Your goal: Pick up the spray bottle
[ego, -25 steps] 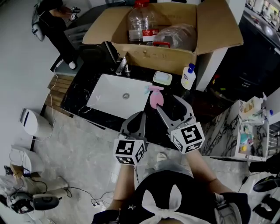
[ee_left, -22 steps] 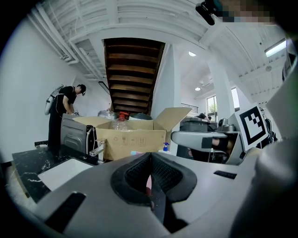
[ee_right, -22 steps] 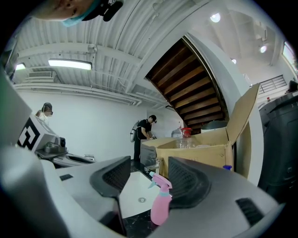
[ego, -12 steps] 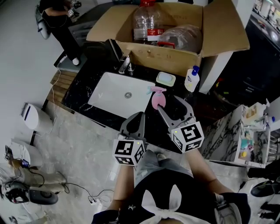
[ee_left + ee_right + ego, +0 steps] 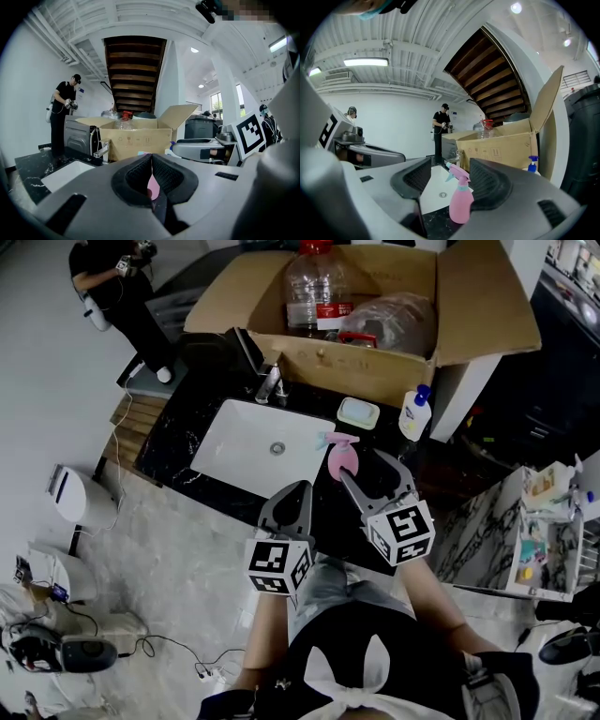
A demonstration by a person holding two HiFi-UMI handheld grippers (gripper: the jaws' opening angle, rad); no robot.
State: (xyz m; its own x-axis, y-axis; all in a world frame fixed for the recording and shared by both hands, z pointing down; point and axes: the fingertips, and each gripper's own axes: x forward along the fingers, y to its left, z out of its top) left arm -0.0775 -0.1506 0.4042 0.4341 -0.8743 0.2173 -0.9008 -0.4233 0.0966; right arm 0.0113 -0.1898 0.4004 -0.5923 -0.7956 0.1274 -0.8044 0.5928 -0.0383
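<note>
Spray bottle [image 5: 339, 457], pink, stands upright on the black bench [image 5: 173, 442] just right of the sink [image 5: 246, 444]. The right hand-held gripper [image 5: 367, 468] faces it, jaws wide, pads off it. The left hand-held gripper [image 5: 295, 491], before the sink, is closed, empty.

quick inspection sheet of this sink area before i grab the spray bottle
surface: black marble counter with a white sink set in it
job's things: pink spray bottle upright at the sink's right edge
clutter: soap dish, white pump bottle, open cardboard box holding water jugs
grippers: left gripper jaws together, empty; right gripper jaws apart, lined up on the bottle, not touching it
cables: loose cable on the floor
surroundings: person in black standing beyond the counter
</note>
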